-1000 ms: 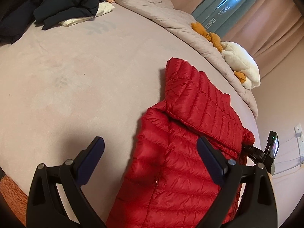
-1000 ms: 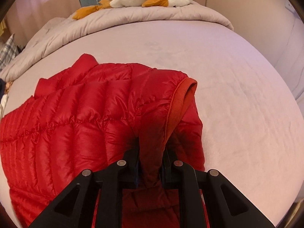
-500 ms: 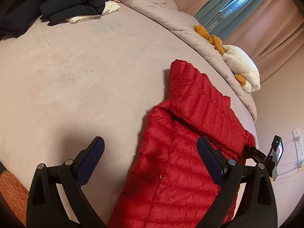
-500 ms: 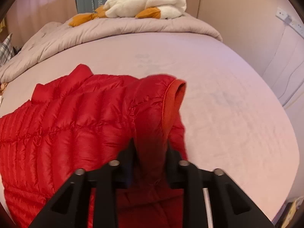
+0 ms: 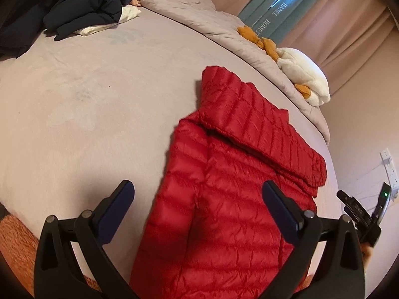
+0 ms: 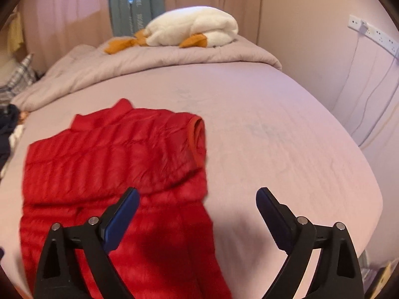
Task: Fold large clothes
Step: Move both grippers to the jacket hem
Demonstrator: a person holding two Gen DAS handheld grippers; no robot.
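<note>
A red quilted puffer jacket (image 5: 232, 194) lies flat on the pale bed sheet (image 5: 94, 114), with one sleeve folded across its body. It also shows in the right wrist view (image 6: 112, 169), where the sleeve's orange-lined cuff (image 6: 197, 139) rests on top. My left gripper (image 5: 197, 196) is open and empty, held above the jacket's near part. My right gripper (image 6: 197, 199) is open and empty, above the jacket's right edge. The right gripper's body (image 5: 361, 214) shows at the far right of the left wrist view.
A pile of dark clothes (image 5: 82, 2) over a white garment lies at the far left of the bed. A rolled grey duvet (image 6: 139, 67) with a white and orange plush goose (image 6: 192, 30) lies along the far side. A wall with sockets and cables (image 6: 369, 32) is on the right.
My right gripper has opened, let go of the red sleeve and pulled back. The sleeve now lies folded on the jacket. The left gripper has stayed open and shifted only slightly.
</note>
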